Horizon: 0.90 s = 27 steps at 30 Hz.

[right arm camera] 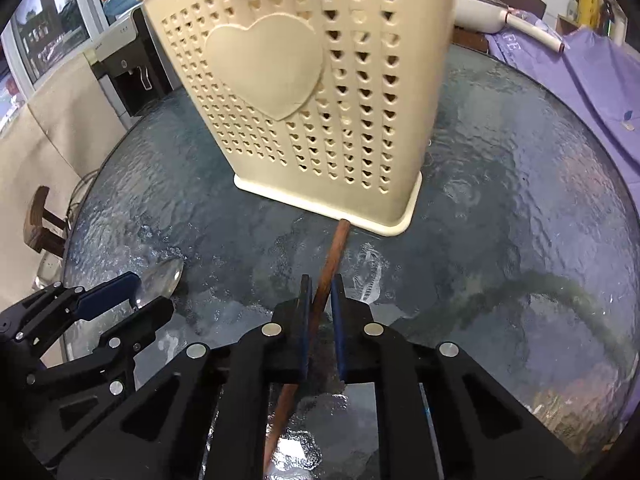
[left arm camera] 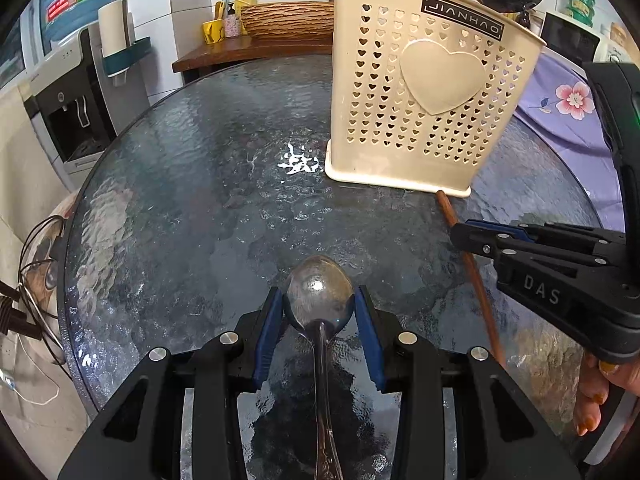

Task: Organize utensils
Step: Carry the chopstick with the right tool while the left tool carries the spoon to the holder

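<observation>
The shiny metal spoon [left arm camera: 320, 300] sits between the blue pads of my left tongs [left arm camera: 320, 312], which are clenched on the sides of its bowl. Its long axis runs straight along the tongs: the bowl points forward, away from me and over the counter, and the patterned handle runs back under the tongs toward my hand. From the right wrist view the same spoon bowl [right arm camera: 160, 284] pokes out past the left tongs [right arm camera: 132, 296] at the lower left.

My right tongs [right arm camera: 320, 312] have closed down on a thin reddish-brown wooden stick [right arm camera: 328, 272], a chopstick by the look of it, gripping it between the narrow blue pads. Its long axis points forward and slightly right in that view, with the far end reaching the base of the cream plastic utensil holder [right arm camera: 304, 80], touching it or just beside it; I cannot tell which. In the left wrist view the wooden stick [left arm camera: 476, 280] slants from the holder's front corner back toward me, passing under the right tongs [left arm camera: 460, 236].

The utensil holder [left arm camera: 420, 92] stands upright on the round, dark, rippled-glass counter [left arm camera: 180, 200], pierced with small heart-shaped holes around one large raised heart. Beyond the counter are a water dispenser [left arm camera: 68, 108] to the left and a purple flowered cloth [left arm camera: 568, 100] to the right
</observation>
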Each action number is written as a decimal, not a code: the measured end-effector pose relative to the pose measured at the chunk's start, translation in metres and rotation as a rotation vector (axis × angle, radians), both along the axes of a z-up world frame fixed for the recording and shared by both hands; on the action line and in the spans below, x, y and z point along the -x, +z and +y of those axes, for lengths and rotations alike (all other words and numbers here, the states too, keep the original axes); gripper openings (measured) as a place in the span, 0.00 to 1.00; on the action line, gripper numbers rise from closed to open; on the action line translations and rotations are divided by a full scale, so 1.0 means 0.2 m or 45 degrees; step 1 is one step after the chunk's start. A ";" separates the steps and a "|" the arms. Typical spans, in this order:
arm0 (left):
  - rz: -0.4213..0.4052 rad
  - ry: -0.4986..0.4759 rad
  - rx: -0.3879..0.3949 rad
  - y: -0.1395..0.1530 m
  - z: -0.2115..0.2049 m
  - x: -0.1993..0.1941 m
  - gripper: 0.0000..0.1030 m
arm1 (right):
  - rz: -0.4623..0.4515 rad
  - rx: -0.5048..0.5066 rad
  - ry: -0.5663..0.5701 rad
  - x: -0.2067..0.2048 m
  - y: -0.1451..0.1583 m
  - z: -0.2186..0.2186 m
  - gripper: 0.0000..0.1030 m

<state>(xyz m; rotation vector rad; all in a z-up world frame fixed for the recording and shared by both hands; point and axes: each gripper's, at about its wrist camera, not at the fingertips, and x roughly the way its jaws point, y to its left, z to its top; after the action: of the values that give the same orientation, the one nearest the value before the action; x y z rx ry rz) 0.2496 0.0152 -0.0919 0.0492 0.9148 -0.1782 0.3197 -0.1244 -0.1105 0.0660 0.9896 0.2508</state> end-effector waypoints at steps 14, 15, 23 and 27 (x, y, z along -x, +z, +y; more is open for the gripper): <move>-0.280 -0.044 0.080 0.33 -0.04 0.15 0.35 | -0.364 -0.268 0.106 0.31 0.44 -0.30 0.07; -0.300 -0.050 0.087 0.36 -0.04 0.16 0.35 | -0.390 -0.280 0.114 0.34 0.48 -0.32 0.07; -0.413 -0.068 0.124 0.52 -0.08 0.24 0.35 | -0.540 -0.383 0.164 0.51 0.71 -0.47 0.07; -0.429 -0.071 0.165 0.56 -0.08 0.24 0.35 | -0.553 -0.446 0.176 0.53 0.77 -0.53 0.07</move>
<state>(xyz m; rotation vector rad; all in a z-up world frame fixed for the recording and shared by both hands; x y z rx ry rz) 0.2025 -0.0005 0.0205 -0.0152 0.5650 -0.2720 0.2143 -0.2308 0.0443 0.2518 0.5105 0.5401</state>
